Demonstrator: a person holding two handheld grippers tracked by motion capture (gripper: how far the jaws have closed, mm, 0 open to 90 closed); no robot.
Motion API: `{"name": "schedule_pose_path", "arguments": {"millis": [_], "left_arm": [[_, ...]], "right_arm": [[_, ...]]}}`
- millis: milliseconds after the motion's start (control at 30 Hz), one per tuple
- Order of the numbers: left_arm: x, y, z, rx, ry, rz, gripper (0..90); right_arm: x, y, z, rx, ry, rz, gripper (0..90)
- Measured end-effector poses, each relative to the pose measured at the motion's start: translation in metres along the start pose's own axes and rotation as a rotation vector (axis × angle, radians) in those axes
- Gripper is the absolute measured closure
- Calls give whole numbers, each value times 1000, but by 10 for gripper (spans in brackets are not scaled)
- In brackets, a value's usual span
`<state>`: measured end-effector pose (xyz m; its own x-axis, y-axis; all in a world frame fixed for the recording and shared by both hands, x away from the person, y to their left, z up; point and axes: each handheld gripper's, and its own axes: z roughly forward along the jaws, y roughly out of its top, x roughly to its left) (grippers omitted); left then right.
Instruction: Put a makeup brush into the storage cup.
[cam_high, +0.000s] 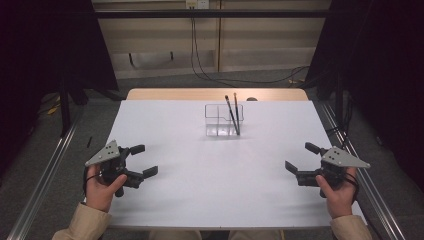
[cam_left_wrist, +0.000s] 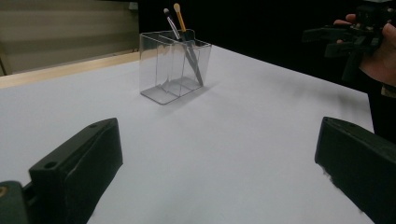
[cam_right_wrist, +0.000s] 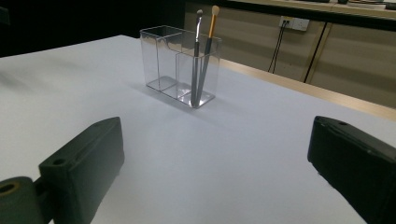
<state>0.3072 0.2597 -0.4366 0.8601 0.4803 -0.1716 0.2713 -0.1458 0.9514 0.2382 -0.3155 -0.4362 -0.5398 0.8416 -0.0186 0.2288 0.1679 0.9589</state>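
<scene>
Both tongs, the left tongs (cam_high: 141, 161) and the right tongs (cam_high: 300, 156), hover wide apart and empty over the near counter (cam_high: 215, 190). Farther off, two brushes (cam_high: 233, 114) lean in the clear organizer (cam_high: 223, 120); approaching slowly from above seems wise.

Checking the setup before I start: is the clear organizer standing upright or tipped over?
Upright. The clear plastic compartment organizer sits flat on the white table, open side up, with two thin dark-handled makeup brushes leaning inside one end compartment.
</scene>
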Motion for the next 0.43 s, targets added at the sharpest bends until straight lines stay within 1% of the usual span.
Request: {"name": "schedule_pose_path", "arguments": {"millis": [167,433], "left_arm": [[0,0,0,-5,1,-1,7],[0,0,-1,-1,2,0,7]], "right_arm": [[0,-2,-2,5,0,1,35],[0,-2,-1,1,8,6,35]]}}
